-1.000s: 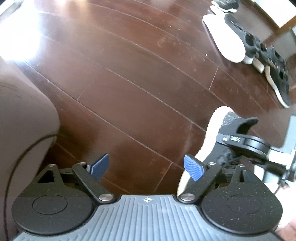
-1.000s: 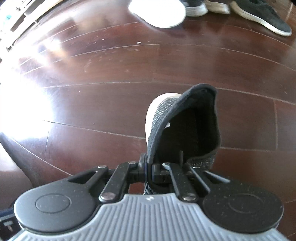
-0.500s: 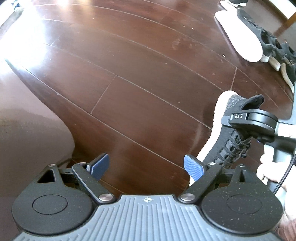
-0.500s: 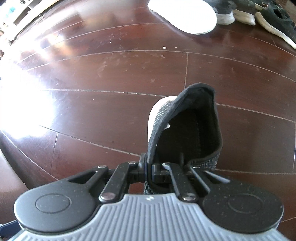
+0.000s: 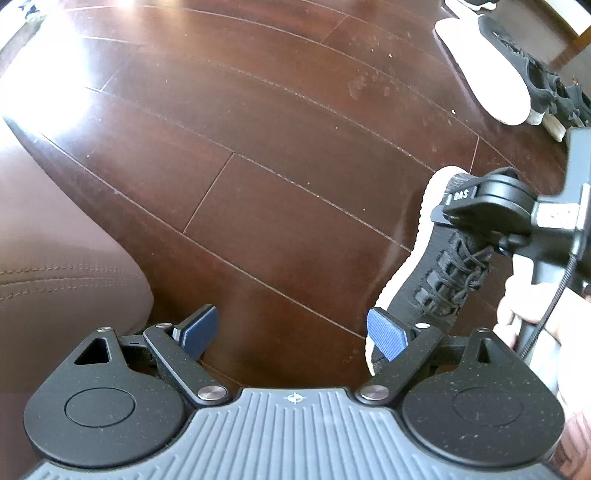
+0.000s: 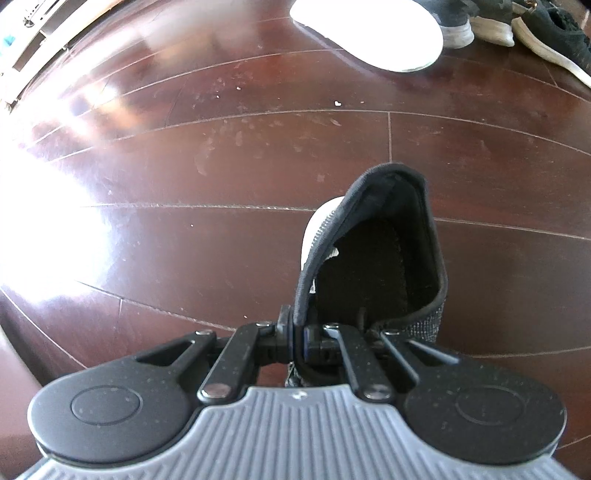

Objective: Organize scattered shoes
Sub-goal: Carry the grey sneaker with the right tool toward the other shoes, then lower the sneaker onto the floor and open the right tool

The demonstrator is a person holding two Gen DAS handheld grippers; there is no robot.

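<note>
A black knit sneaker (image 5: 439, 273) with a white sole hangs above the wooden floor, held by its collar. My right gripper (image 6: 299, 341) is shut on the collar edge of that sneaker (image 6: 384, 254), whose opening faces the camera. In the left wrist view the right gripper (image 5: 491, 206) shows at the right, with a hand below it. My left gripper (image 5: 293, 334) is open, its blue pads (image 5: 386, 338) wide apart with nothing between them, just left of the sneaker's toe.
Several shoes lie at the far right: one on its side showing a white sole (image 5: 484, 70) (image 6: 369, 33), dark sneakers (image 5: 532, 81) (image 6: 546, 33) beside it. A brown leather seat (image 5: 55, 266) fills the left. Dark wooden floor (image 5: 277, 166) spreads between, with sun glare at left.
Both grippers have moved forward over the floor toward the row of shoes, the right one carrying the sneaker. The shoes at the far end look nearer. Both grippers keep their states.
</note>
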